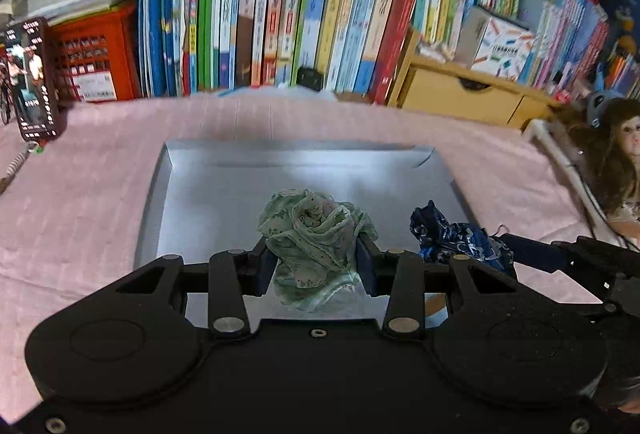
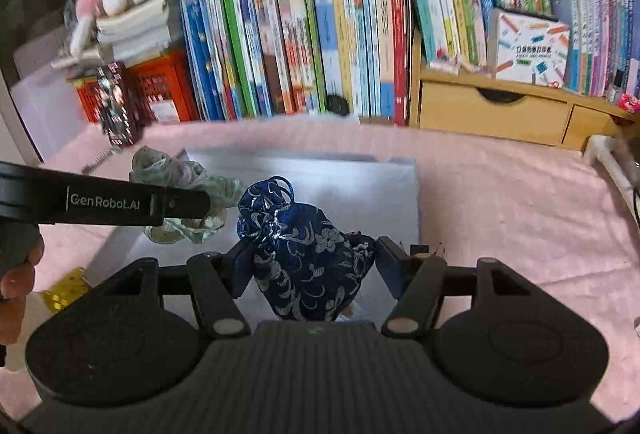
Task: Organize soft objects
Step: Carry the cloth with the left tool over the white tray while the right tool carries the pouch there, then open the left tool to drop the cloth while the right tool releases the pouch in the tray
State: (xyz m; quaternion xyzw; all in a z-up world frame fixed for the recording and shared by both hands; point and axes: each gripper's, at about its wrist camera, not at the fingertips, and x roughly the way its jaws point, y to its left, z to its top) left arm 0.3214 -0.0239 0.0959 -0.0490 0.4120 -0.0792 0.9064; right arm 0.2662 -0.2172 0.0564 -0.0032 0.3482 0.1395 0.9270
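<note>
Left claw point(image 1: 316, 266): closed on crumpled green cloth point(image 1: 316, 234), carried above the near half of the silver tray point(image 1: 192, 202).

Right claw point(image 2: 310, 266): half spread, pads pressing blue brocade pouch point(image 2: 304, 250), drawstring end pointing away, above the tray's near right corner.

Both bundles hang directly over the tray; release looks next.

Tray lies on pink-covered worktop point(image 1: 80, 194).

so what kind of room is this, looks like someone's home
Most likely a home study or child's room: a packed row of colourful children's books, a small wooden desktop drawer unit, and a long-haired doll beside the pink cloth-covered table.
</note>
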